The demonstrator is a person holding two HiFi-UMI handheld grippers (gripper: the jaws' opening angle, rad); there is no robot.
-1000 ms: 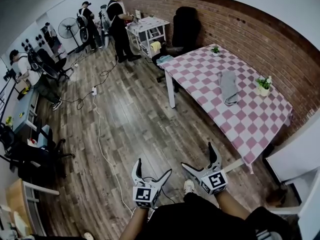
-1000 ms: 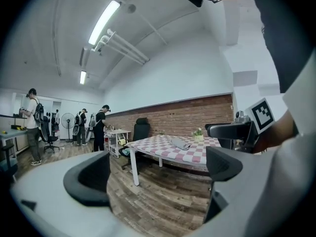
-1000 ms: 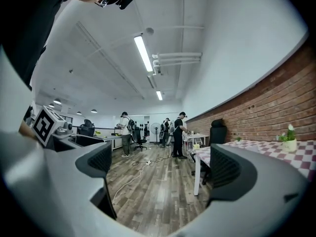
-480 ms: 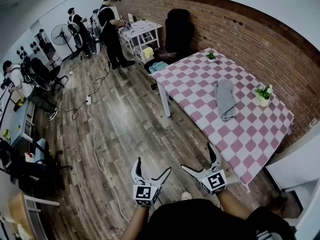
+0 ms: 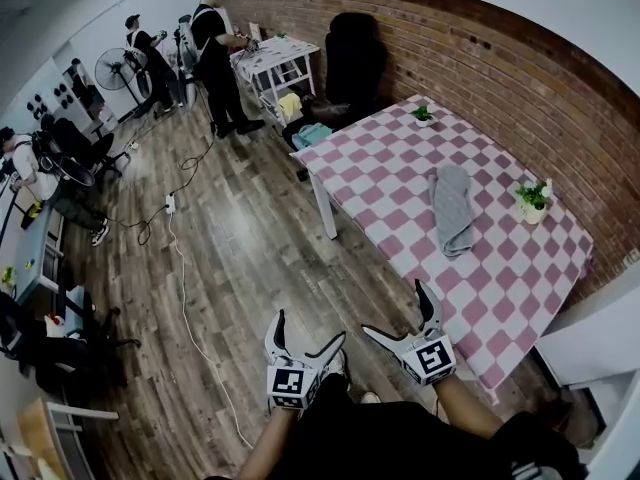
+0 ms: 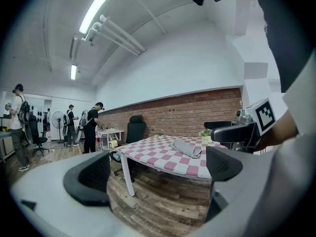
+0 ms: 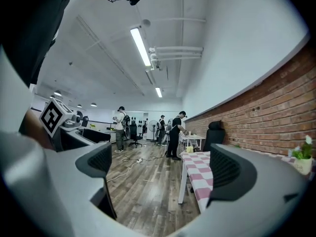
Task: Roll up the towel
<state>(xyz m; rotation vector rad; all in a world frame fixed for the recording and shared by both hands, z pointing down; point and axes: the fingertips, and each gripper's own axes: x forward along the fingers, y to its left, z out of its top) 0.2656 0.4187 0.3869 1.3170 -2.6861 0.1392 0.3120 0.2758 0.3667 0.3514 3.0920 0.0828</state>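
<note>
A grey towel [image 5: 452, 209] lies loosely folded, unrolled, on the pink-and-white checked table [image 5: 390, 183]; the left gripper view shows the towel [image 6: 187, 148] on the tabletop ahead. My left gripper [image 5: 305, 334] is held open over the wooden floor, well short of the table. My right gripper [image 5: 398, 314] is also open, just in front of the table's near edge, with nothing between its jaws. In the right gripper view the table's corner [image 7: 197, 163] shows between the open jaws.
Two small potted plants [image 5: 532, 199] [image 5: 424, 114] stand on the table. A black office chair [image 5: 348, 64] is at its far end, by the brick wall. Several people [image 5: 215, 53] work at a white cart [image 5: 272, 64]. A white cable [image 5: 185, 298] runs across the floor.
The view has moved closer to the table, which now sits nearer and more central. Both grippers stay open, held low in front of me.
</note>
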